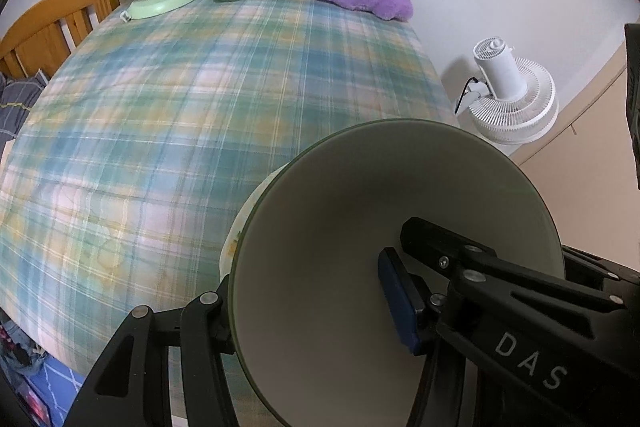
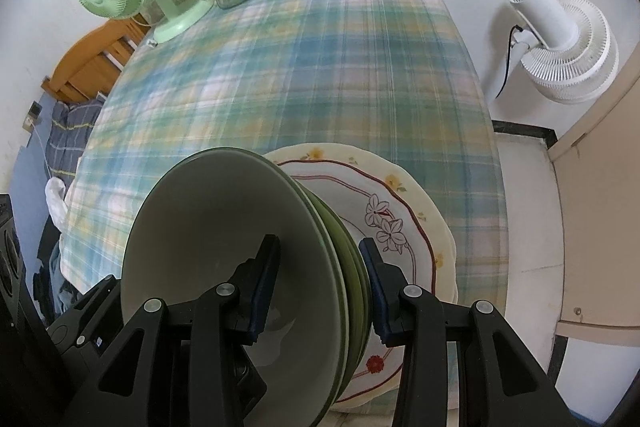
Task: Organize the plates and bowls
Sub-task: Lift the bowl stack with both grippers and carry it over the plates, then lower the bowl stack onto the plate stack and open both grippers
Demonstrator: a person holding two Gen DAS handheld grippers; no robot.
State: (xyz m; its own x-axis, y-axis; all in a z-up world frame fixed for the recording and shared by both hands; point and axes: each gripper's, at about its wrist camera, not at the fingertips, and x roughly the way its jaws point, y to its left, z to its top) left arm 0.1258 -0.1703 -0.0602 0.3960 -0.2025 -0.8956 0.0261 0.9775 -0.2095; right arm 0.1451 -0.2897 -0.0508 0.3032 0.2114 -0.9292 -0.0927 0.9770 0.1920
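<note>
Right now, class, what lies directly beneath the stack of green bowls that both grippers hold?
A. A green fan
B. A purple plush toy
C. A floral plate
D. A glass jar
C: in the right wrist view the green bowls, clamped at the rim by the right gripper, sit over a cream floral plate on the plaid cloth; plush, jar and fan stand far off at the back.

A stack of pale green glazed bowls with dark green outsides [image 2: 224, 247], tipped on edge with its hollow facing seven o'clock, hangs over the cream scalloped ceramic plates with floral outlines [image 2: 404, 211] lying flat beneath.
</note>
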